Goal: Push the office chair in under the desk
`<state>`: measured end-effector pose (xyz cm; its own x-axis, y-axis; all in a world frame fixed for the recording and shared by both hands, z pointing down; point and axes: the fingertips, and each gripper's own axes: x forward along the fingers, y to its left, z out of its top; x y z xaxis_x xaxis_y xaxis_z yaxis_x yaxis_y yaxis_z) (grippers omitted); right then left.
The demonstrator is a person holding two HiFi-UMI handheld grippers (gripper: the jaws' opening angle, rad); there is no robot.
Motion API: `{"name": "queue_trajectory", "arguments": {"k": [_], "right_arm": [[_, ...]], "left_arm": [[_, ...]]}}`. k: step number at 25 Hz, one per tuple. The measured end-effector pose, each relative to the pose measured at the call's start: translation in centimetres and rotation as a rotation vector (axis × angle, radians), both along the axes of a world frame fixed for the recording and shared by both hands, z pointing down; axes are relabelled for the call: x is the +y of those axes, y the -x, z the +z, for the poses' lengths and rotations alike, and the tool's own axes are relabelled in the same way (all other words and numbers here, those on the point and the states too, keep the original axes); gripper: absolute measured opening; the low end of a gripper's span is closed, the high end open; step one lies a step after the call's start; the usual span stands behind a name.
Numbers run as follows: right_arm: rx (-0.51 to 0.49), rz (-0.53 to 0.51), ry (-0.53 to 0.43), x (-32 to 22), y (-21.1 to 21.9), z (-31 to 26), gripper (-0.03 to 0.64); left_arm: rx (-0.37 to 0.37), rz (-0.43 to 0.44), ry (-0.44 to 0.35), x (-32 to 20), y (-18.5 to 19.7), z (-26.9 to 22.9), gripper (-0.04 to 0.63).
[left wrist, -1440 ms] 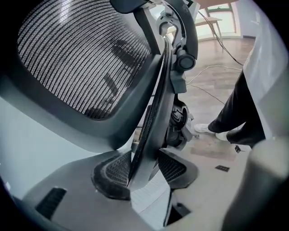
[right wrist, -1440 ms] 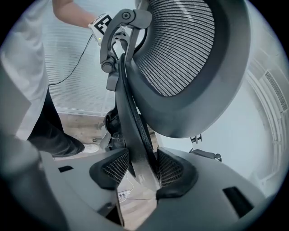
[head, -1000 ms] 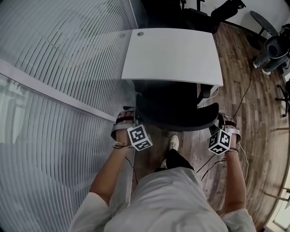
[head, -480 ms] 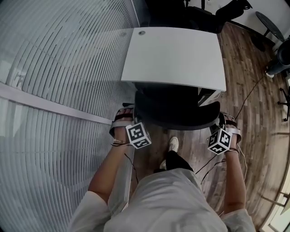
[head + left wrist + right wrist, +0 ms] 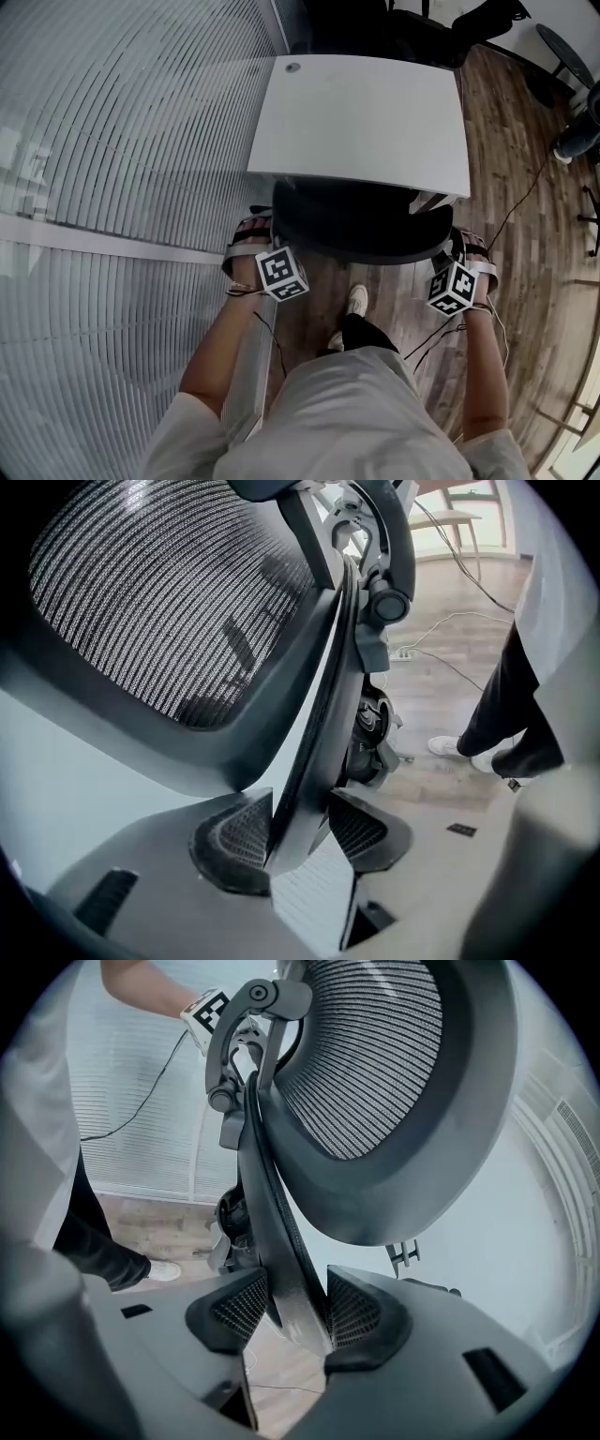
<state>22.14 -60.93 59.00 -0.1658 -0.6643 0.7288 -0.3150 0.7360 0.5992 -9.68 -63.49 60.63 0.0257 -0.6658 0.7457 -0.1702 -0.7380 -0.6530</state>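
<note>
The black office chair [image 5: 361, 230] stands at the near edge of the white desk [image 5: 361, 117], its seat hidden beneath the top. My left gripper [image 5: 265, 236] holds the left side of the backrest and my right gripper [image 5: 457, 247] holds the right side. In the left gripper view, the left gripper [image 5: 300, 841] has the dark backrest frame [image 5: 319, 714] pinched between its ribbed pads [image 5: 234, 841], beside the mesh back [image 5: 159, 592]. In the right gripper view, the right gripper [image 5: 298, 1314] clamps the frame's other edge [image 5: 272, 1213] the same way, with its pads [image 5: 361, 1312] against it.
A glass wall with slatted blinds [image 5: 112, 187] runs along the left, close to the desk. The person's shoe [image 5: 357, 298] stands on the wooden floor [image 5: 525, 234] behind the chair, and cables [image 5: 511, 202] trail to the right. Dark chairs [image 5: 394, 23] sit beyond the desk.
The chair has slid forward, so more of it lies under the desk's near edge. Both grippers have gone forward with it, still holding the backrest.
</note>
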Motion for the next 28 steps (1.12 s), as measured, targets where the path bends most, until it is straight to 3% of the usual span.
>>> {"name": "queue_trajectory", "arguments": {"k": [11,28], "right_arm": [[-0.005,-0.014,0.004,-5.1,-0.5,0.4,0.206],[-0.013,-0.036,0.002,-7.0,-0.5,-0.1,0.206]], "left_arm": [[-0.004,-0.02,0.005,-5.0,-0.5,0.4,0.199],[-0.019,-0.056,-0.009,-7.5,-0.5,-0.4,0.199]]}}
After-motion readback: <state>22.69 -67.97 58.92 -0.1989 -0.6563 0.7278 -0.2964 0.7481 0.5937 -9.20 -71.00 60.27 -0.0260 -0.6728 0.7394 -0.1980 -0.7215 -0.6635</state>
